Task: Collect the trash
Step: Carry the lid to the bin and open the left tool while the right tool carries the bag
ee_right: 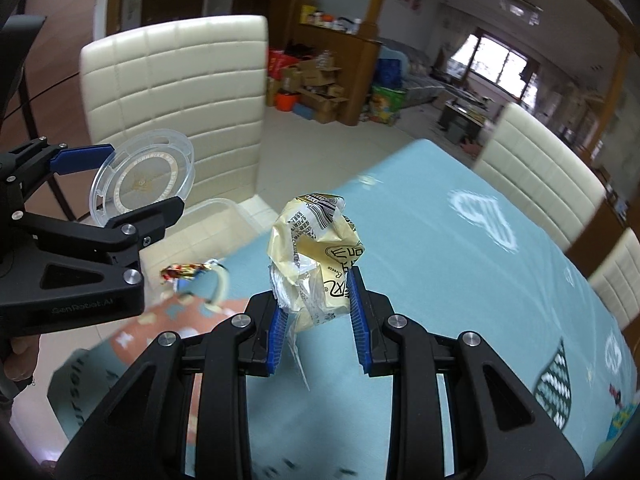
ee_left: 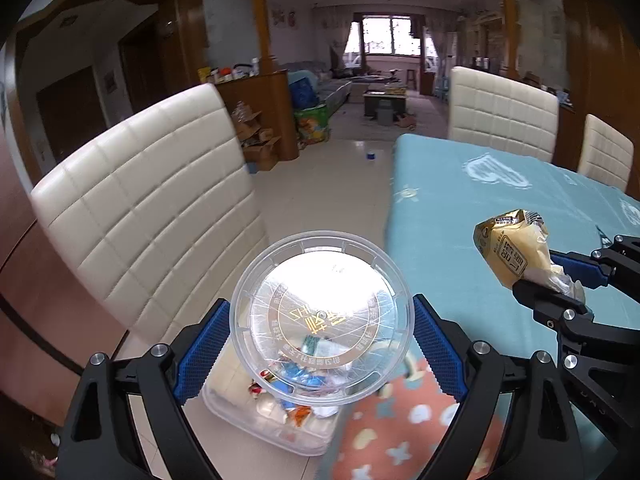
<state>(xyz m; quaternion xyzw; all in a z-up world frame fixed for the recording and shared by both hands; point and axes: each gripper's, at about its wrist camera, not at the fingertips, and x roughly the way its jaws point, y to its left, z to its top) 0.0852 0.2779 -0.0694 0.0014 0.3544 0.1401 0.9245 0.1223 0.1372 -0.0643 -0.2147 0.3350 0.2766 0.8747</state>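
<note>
My left gripper (ee_left: 321, 320) is shut on a round clear plastic lid (ee_left: 320, 316) and holds it above a clear trash bin (ee_left: 276, 420) on the floor that has several wrappers in it. The lid also shows in the right wrist view (ee_right: 144, 178), as does the left gripper (ee_right: 138, 174). My right gripper (ee_right: 314, 302) is shut on a crumpled yellow snack wrapper (ee_right: 316, 248) above the table's left edge. The wrapper also shows in the left wrist view (ee_left: 516, 244), held by the right gripper (ee_left: 560, 276). A small shiny candy wrapper (ee_right: 186, 270) is at the table edge.
The table has a teal cloth (ee_right: 440, 240) with an orange patterned corner (ee_left: 400, 432). A cream padded chair (ee_left: 152, 208) stands left of the bin, and two more chairs (ee_left: 500, 112) stand at the table's far side. Tiled floor (ee_left: 340, 184) lies beyond.
</note>
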